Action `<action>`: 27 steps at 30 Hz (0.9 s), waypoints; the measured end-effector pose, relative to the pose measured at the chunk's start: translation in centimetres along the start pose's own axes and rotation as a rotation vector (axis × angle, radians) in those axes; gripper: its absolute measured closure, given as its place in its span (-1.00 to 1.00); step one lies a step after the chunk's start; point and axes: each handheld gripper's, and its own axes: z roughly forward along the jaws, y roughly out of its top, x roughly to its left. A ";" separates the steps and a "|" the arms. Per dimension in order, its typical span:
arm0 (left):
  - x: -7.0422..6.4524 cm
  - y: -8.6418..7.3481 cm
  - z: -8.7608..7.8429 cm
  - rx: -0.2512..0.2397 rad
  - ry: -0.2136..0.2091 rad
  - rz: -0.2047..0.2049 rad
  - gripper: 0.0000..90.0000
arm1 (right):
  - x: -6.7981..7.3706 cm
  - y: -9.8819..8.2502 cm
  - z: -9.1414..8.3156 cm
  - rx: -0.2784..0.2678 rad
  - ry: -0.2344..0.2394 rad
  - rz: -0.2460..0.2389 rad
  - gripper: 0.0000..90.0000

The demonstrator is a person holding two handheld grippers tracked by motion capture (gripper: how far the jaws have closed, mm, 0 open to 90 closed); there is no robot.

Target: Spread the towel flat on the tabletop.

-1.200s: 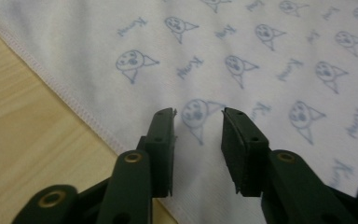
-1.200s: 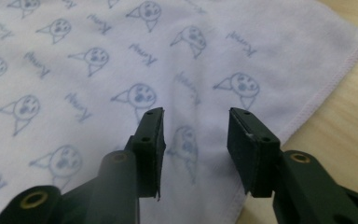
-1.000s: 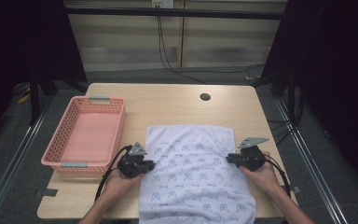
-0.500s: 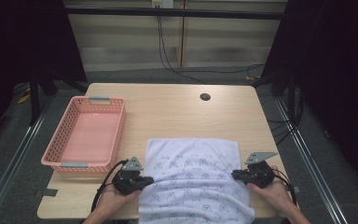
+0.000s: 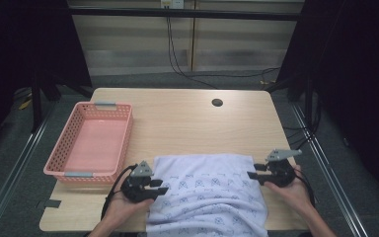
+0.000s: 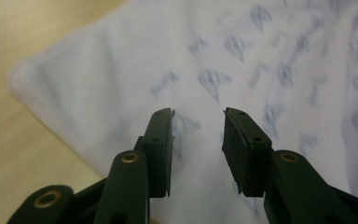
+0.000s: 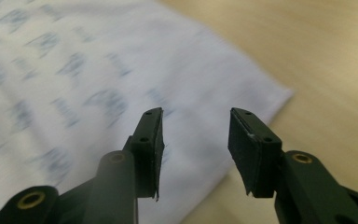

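Lying flat at the lower middle of the high view, the white patterned cloth (image 5: 208,195) covers the near part of the desk (image 5: 187,118), its lower edge reaching the desk's front edge. The left tool (image 5: 160,186) sits at the cloth's left edge, at the lower left of centre; its jaws have just been opening and now stand narrowly apart above the fabric, with nothing pinched between them in the left gripper view, where the cloth (image 6: 242,70) fills the upper right. The right tool (image 5: 254,176) rests at the cloth's right edge; its jaws have likewise just been opening and gape over the cloth's corner (image 7: 261,93), gripping nothing. A pink basket (image 5: 64,148) stands at the left of the frame, just beside the cloth's upper left corner.
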 end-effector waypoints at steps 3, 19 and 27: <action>1.5 1.7 1.8 -0.017 0.004 -0.034 0.30 | -1.9 1.3 1.6 0.005 -0.020 0.027 0.11; 4.4 0.7 1.5 -0.020 0.177 -0.063 -0.13 | -2.1 1.1 4.5 0.018 -0.041 0.016 0.33; 4.7 1.5 2.9 0.003 0.209 -0.058 -0.17 | -1.9 1.1 4.5 0.007 0.042 0.040 0.89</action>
